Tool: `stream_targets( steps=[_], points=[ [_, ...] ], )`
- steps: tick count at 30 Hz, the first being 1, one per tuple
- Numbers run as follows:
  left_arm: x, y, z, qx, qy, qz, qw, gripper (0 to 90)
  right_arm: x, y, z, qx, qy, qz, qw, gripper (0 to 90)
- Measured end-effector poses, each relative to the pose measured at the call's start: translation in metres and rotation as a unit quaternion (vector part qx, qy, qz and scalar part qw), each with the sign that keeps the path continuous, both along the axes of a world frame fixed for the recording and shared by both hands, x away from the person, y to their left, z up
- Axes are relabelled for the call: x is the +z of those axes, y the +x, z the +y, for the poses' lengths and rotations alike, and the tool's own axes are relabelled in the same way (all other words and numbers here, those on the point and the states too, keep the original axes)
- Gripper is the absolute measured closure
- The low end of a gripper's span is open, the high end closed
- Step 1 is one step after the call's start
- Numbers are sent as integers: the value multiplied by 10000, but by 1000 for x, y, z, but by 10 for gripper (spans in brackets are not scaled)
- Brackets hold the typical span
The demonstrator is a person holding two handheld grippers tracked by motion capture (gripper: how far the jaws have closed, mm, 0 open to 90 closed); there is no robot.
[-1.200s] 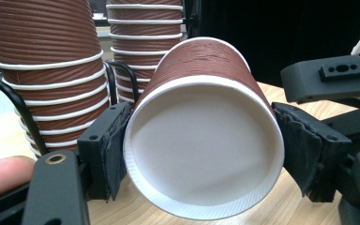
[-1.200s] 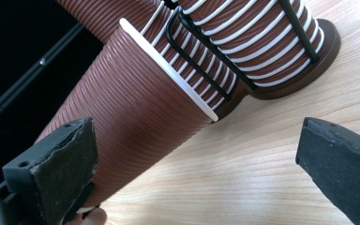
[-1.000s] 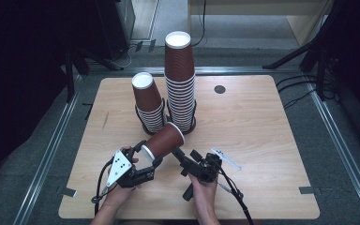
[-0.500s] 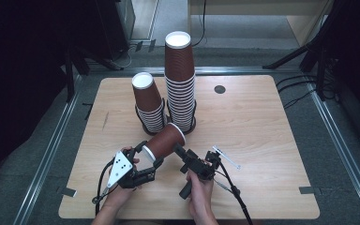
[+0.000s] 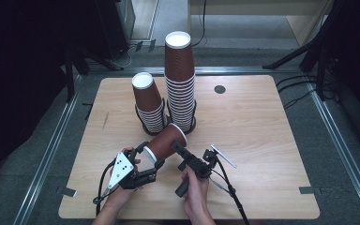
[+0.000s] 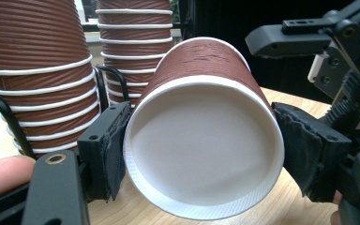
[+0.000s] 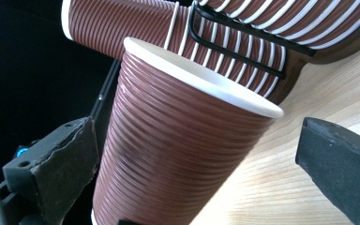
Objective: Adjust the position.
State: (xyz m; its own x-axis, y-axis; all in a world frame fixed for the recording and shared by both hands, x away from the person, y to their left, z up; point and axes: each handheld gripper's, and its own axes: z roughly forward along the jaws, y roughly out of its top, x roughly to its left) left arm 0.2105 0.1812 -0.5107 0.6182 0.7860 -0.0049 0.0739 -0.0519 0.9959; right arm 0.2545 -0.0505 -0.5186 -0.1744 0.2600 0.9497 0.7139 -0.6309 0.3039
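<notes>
Brown ribbed paper cup (image 5: 165, 142) lies tilted above the desk (image 5: 262, 140), near the middle of its front edge, just in front of 2 upside-down stacks of brown ribbed cups (image 5: 180, 89). The left gripper (image 6: 201, 154) is clamped on it near the white rim, 1 pad on each side, probably to steady it. The right gripper (image 7: 197, 168) has its jaws apart around the cup's wall, apparently ready to take it.

Two handheld grippers, black metal bodies w/ thick dark foam-like pads on jaws, edges ragged. Left gripper (image 5: 145, 161) has grey three-cornered plate w/ black dots on top. Right gripper (image 5: 182, 151) has small white tab. Black cables trail from both. Forearms bare, no sleeves.
</notes>
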Motion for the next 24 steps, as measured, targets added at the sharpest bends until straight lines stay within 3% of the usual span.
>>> stream_targets(
  steps=[8,18,24],
  points=[
    [-1,-1,-2,-31,14,-21,10000,247,2,4,3,2,70,65,10000,0],
    [0,-3,-4,-112,7,-108,9999,247,1,8,6,29,332,267,9991,0],
    [-1,-5,-7,-211,22,-125,9997,247,2,8,9,8,340,301,9990,0]
  ],
)
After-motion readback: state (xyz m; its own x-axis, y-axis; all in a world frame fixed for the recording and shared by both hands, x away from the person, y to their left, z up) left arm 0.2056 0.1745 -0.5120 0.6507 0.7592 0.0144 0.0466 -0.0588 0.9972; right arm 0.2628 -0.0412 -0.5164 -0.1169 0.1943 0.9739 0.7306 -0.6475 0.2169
